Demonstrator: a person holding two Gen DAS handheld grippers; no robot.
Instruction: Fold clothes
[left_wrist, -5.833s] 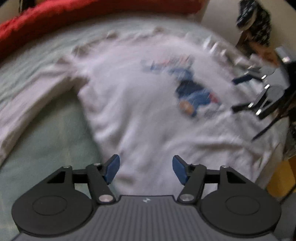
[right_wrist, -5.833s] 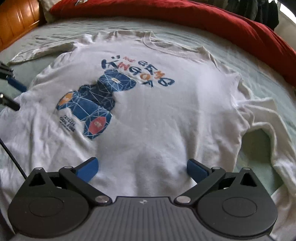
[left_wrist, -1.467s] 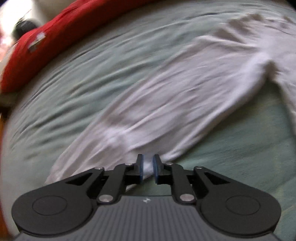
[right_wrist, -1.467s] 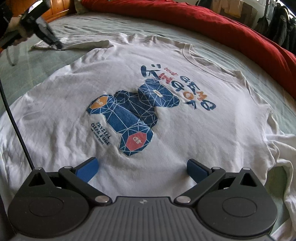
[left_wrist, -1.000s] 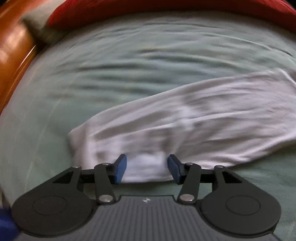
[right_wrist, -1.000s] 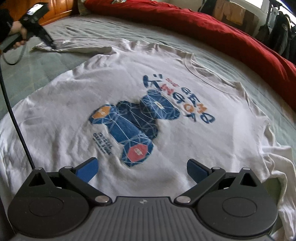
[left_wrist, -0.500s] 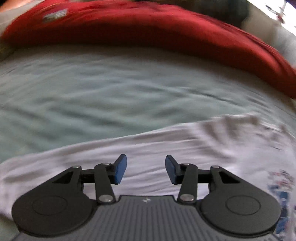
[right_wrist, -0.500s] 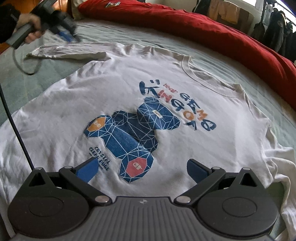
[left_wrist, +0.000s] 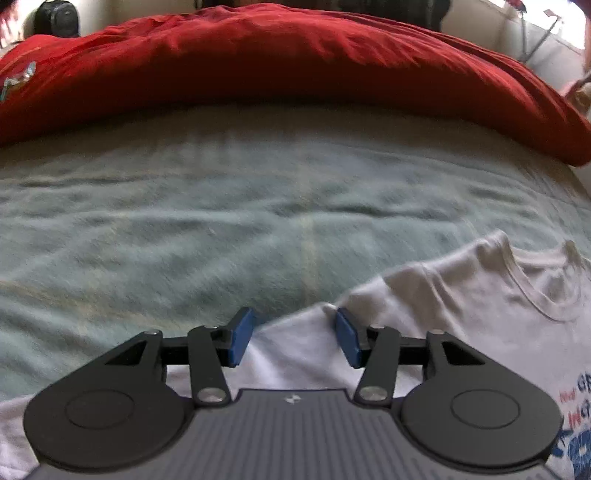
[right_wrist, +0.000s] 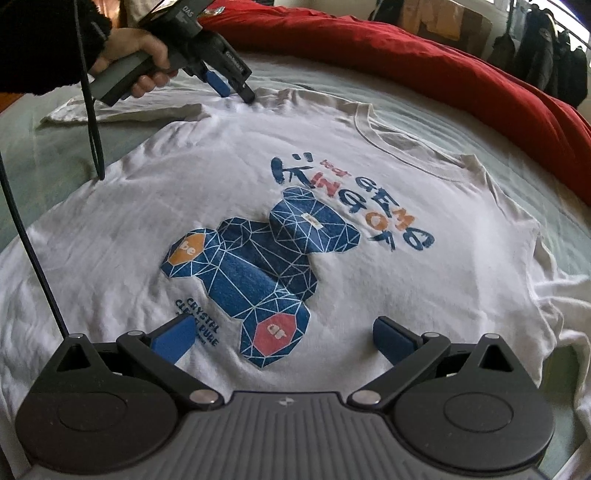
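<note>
White cotton lay flat and print-up on the green bedcover (left_wrist: 258, 229): the shirt (right_wrist: 332, 155), its length running from the hem under my right gripper (right_wrist: 280, 338) away to the collar (right_wrist: 399, 151). That gripper hung wide apart and empty over the hem. My left gripper (left_wrist: 291, 334) was the nearer to the shoulder seam, part-open, with the shoulder edge between its pads (left_wrist: 240, 336) but not yet pinched.

"KING OF GEMS", "CRYSTAL", "PURE", "be" and "ar" are printed on the white shirt (right_wrist: 229, 173); "DAS" is read on the left gripper (right_wrist: 236, 92).
</note>
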